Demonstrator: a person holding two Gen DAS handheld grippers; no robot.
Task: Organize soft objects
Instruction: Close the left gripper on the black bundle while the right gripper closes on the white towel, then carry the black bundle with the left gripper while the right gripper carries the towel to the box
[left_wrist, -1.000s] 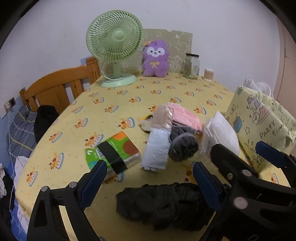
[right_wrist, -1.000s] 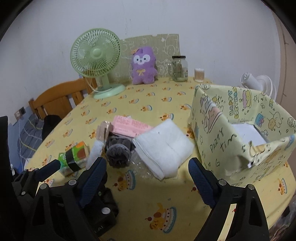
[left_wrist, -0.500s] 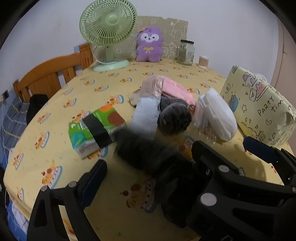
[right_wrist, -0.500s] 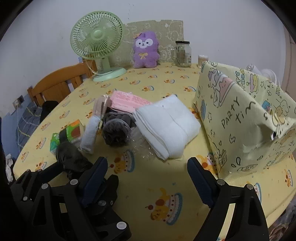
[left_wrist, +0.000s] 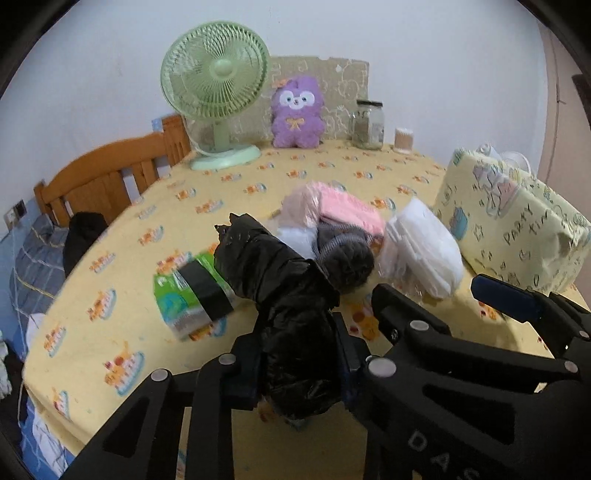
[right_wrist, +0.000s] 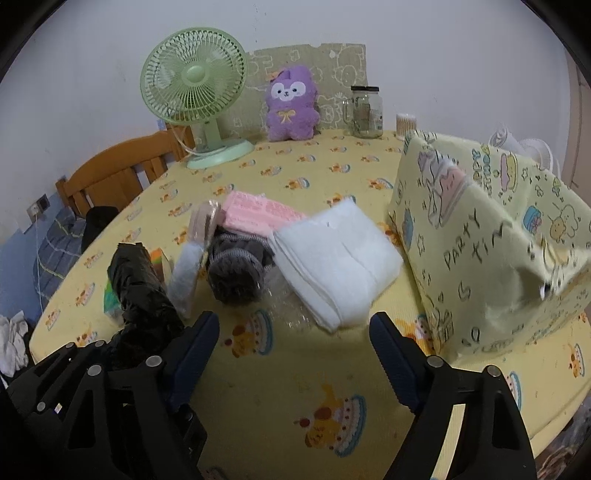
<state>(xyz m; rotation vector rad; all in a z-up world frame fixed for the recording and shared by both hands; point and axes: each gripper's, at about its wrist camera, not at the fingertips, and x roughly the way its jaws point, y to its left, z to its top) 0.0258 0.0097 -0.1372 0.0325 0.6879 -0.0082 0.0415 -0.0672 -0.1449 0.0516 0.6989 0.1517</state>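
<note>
Black crumpled bundle (left_wrist: 291, 295), earlier flat on yellow tablecloth (left_wrist: 110, 288), now raised off it, pinched in left gripper (left_wrist: 301, 373), whose jaws just closed on it. Right gripper (right_wrist: 293, 339) narrowing slightly, still wide, empty, beside white folded cloth (right_wrist: 336, 258).

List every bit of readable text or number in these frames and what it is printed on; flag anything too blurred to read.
"PARTY TIM": hand-lettered print on the side of the yellow box.
"HAPPY BIRTHDAY": probably, on the box's far wall; too blurred to confirm.
"DAS": raised letters on the right tool, cut off at the frame edge.
Pink packet: print too blurred to read.
Green packet: print unreadable.
Jar: label unreadable.
</note>
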